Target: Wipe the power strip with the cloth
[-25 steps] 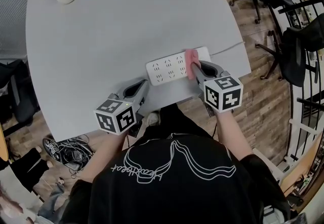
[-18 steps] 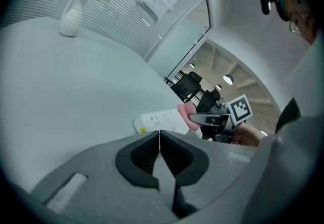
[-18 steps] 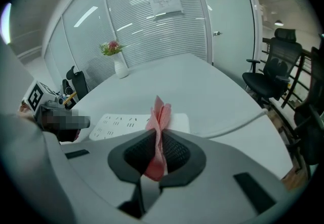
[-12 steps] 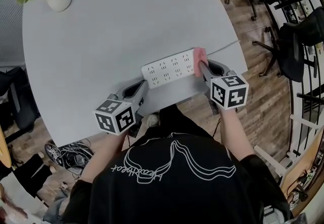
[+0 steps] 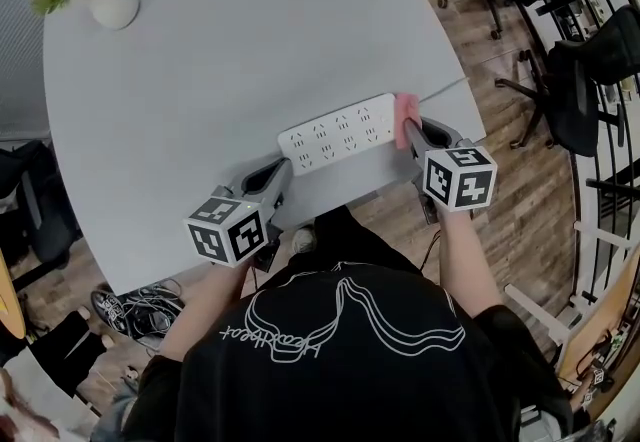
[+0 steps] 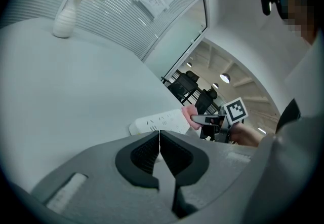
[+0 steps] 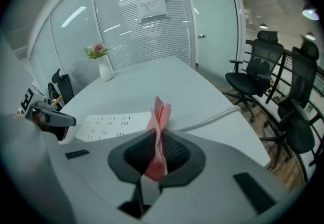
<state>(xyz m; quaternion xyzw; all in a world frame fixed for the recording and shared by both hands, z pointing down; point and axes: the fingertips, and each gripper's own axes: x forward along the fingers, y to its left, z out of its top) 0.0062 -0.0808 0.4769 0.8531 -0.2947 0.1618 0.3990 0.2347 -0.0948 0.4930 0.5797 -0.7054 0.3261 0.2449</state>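
head view: right gripper (image 5: 410,133) pinches cloth (image 5: 404,109) at power strip (image 5: 335,133) end, left gripper (image 5: 283,168) closed empty.

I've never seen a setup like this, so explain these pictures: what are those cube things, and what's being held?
No robot: a person holds a two-jaw gripper in each hand; the patterned cubes are part of them. The top-down picture comes from a camera on the person's head, the other two from cameras riding on the grippers. On the grey table are a white power strip and a vase of flowers. The right gripper is shut on a pink cloth at the strip's corded end. The left gripper is shut on nothing, near the other end.
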